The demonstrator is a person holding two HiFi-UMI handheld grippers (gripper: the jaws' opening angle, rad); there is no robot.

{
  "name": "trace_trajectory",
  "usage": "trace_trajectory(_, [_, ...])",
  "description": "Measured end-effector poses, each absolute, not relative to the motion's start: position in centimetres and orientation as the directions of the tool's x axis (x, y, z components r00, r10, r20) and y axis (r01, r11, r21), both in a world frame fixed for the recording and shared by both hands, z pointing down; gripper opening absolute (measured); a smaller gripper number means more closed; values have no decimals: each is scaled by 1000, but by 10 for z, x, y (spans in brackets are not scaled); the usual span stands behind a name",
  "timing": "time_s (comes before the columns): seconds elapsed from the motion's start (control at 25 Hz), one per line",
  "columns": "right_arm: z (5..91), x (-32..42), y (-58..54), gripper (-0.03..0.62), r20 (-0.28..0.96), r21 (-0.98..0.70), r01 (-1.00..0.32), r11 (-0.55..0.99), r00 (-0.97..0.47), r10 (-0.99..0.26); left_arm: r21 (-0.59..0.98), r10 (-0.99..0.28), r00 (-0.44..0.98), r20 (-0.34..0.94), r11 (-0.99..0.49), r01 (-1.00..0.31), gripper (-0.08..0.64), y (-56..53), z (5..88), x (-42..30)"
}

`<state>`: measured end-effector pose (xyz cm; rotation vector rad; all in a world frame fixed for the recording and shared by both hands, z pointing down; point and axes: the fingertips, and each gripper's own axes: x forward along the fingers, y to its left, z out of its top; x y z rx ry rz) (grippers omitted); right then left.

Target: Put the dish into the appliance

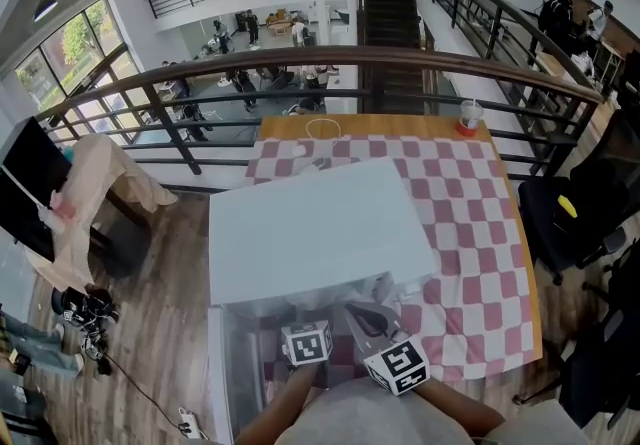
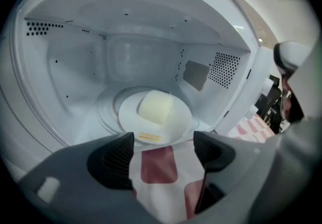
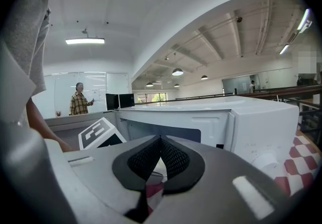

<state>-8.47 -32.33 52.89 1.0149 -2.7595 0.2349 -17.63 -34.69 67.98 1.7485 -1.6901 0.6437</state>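
Open-plan office or lab building, mezzanine level. Dark railing (image 1: 330,58) overlooks lower floor (image 1: 250,83) with people milling about, staircase (image 1: 390,18) beyond. Black office chair (image 1: 575,208) at side. Whiteboard (image 3: 65,92), monitors (image 3: 119,100), strip light (image 3: 84,41) overhead, big windows (image 1: 70,53). Not a home, despite microwave (image 1: 310,228) on checkered cloth (image 1: 470,223).

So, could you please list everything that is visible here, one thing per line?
microwave: one, white, open, on the table
plate: one, white, inside the microwave
food block: one, pale yellow, on the plate
tablecloth: one, pink-and-white checks, over the table
cup: one, clear, red base, table's far edge
chair: one, black, right of the table
left gripper: one, grey, jaws apart, facing the plate
right gripper: one, grey, jaws together, empty
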Motion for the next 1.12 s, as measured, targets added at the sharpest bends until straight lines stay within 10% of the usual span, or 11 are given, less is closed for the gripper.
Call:
trace_trajectory(0.72, [528,-76,-321,-2,235,-74,-664,744,-737,-634,10,-724,-65,687,99,-995,313,-391,685,-208])
trace_trajectory(0.84, [528,-76,-318,-2,237,-76,-667,741,-734,-637,22,-750,-71,657,112,-993,219,-388,675,-214])
trace_trajectory(0.92, [529,-74,-318,-2,239,-79,-675,733,-727,-644,21,-793,-97,602,137,-990,12,-381,662,-218])
trace_trajectory(1.12, [532,-67,-319,-2,250,-93,-708,700,-697,-672,78,-863,-29,505,79,-994,11,-351,632,-203])
